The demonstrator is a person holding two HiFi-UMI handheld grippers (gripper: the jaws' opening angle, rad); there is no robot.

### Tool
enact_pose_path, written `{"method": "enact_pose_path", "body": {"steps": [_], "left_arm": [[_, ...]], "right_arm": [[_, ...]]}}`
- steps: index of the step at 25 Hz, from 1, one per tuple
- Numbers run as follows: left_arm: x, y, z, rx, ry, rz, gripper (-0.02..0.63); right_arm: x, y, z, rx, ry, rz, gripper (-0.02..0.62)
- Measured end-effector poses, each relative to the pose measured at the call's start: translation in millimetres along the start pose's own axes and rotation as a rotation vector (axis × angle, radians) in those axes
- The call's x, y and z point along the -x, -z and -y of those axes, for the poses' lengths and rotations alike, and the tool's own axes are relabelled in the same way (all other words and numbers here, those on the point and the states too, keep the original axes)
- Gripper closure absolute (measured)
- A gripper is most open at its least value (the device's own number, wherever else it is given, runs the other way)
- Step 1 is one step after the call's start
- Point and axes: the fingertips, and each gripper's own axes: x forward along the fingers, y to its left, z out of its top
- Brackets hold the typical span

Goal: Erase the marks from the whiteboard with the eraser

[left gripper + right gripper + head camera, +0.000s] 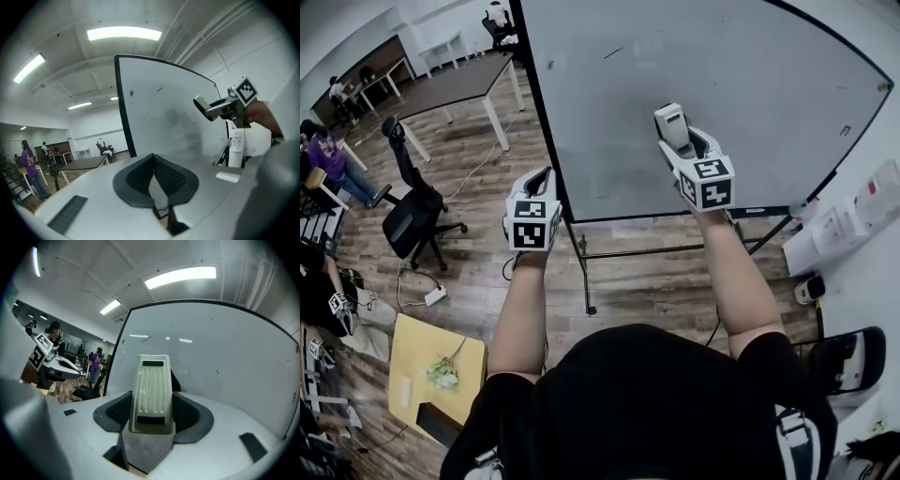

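The right gripper has its jaws closed on the sides of a cream ribbed eraser, which stands upright between the dark pads and points at the whiteboard. In the head view the eraser sits in front of the lower middle of the board; whether it touches the surface cannot be told. The left gripper has its jaws pressed together with nothing between them (it is held up just off the board's black left edge). A short dark stroke shows near the board's top left, with a smaller mark beside it. Behind, on the wooden floor, are a black office chair and a long brown table.
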Motion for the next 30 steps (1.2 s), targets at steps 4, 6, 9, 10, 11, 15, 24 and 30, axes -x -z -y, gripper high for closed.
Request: {"method": "enact_pose_path", "body": {"steps": [4,6,9,10,11,15,24,30], "left_arm": [[-4.4,-5.6,-1.1,-0.005,0.015,0.013,0.595],[-6.9,-3.9,-1.9,-0.007,0.023,0.01,0.595],[-10.5,-4.3,-4.4,-0.007,0.031,0.01,0.595],[-11.6,-5.5,-6.2,-0.007,0.032,0.013,0.595],[-12.6,-6.5,-8.4,-0.006,0.032,0.015,0.595],[-14.3,-9.3,-18.4,-0.009,0.027,0.02,0.595],[-17.0,-6.9,-34.6,-0.015,0.024,0.015,0.595],[-22.9,-7.2,-38.0,-0.031,0.035,0.012,0.595]], "right_arm": [[-14.7,-34.9,9.8,0.045,0.037,0.037,0.345],[-22.8,-50.2,12.1,0.071,0.054,0.05,0.345],[-35.8,-67.6,13.5,0.105,0.073,0.062,0.345],[-40.5,-72.4,13.3,0.117,0.078,0.065,0.345],[-45.0,-77.5,12.3,0.132,0.082,0.068,0.345],[-55.7,-102.9,3.8,0.217,0.108,0.099,0.345],[-67.2,-148.9,16.2,0.31,0.184,0.136,0.345],[-79.9,-157.8,23.5,0.355,0.224,0.124,0.345]]}}
